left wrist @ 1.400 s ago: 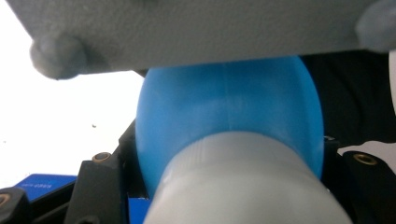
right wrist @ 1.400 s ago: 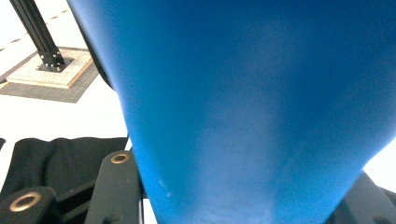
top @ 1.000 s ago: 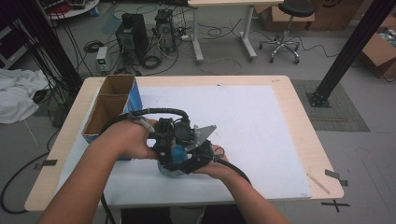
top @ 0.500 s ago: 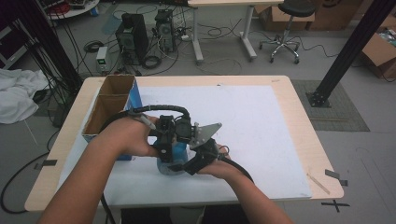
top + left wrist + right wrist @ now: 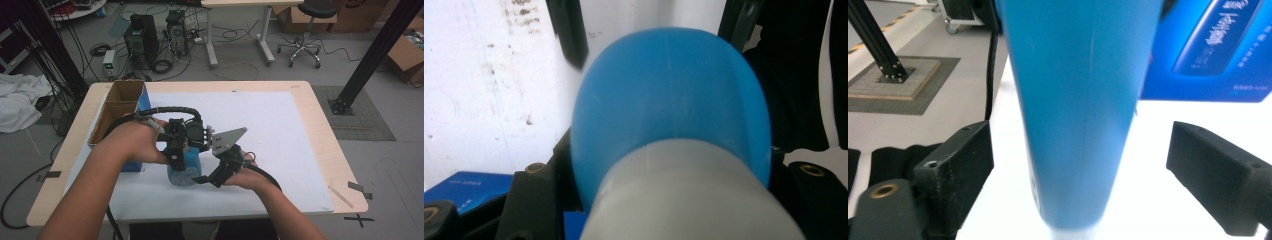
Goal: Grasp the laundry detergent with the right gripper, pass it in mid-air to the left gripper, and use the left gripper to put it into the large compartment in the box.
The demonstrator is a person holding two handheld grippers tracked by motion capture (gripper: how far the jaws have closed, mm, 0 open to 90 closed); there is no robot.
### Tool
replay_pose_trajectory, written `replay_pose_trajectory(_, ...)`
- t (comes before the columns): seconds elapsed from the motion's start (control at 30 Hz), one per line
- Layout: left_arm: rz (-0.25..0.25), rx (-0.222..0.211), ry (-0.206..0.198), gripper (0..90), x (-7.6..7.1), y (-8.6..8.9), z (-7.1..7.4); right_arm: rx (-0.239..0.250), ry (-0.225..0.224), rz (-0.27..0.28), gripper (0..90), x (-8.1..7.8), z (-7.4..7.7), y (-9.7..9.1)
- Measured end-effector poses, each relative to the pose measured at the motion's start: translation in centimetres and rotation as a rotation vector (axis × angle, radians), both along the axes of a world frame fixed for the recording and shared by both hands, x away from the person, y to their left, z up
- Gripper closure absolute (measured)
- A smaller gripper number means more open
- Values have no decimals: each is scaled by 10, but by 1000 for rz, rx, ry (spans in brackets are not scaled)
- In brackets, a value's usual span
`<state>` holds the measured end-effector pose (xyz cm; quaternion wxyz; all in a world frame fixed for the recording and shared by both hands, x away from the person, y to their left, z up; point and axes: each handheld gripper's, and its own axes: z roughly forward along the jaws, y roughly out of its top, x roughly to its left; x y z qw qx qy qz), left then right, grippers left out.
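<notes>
Near the table's [image 5: 320, 120] front edge, on the white sheet [image 5: 280, 125] covering it, stands a blue bottle [image 5: 184, 170], with a blue cardboard box [image 5: 120, 107] just to its left. From the left side comes the left gripper [image 5: 178, 159], which points down over the bottle; its jaws are clenched on the blue body [image 5: 669, 100], one black jaw on each flank, and the pale grey cap end [image 5: 684, 200] lies close to that gripper's camera. From the right comes the right gripper [image 5: 206, 176], low beside the bottle's base. Its jaws have just been opening: in the right gripper view the blue body [image 5: 1078, 100] runs up between them with bright gaps on both sides, so the pads press on nothing.
</notes>
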<state>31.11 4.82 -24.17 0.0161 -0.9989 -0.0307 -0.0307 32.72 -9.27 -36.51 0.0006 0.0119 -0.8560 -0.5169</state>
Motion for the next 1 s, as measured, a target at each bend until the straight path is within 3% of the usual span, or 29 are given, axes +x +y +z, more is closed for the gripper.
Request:
replay_pose_trajectory(0.27, 47, -2, -5, 387, 7, 5, 9, -79, -23, -31, 11, 2, 12, -22)
replay_pose_trajectory(0.47, 70, 1, -3, 386, 13, 6, 15, -121, -39, -61, 0, 4, 24, -36)
replay_pose_trajectory(0.63, 88, 4, 8, 386, 15, 7, 19, -168, -45, -48, 0, 7, 32, -40)
replay_pose_trajectory(0.77, 117, 10, 21, 386, 16, 8, 24, -256, -52, -23, 0, 9, 37, -40)
replay_pose_trajectory(1.0, 196, 23, 19, 386, 21, 16, 39, -474, -58, 3, 0, 15, 58, -50)
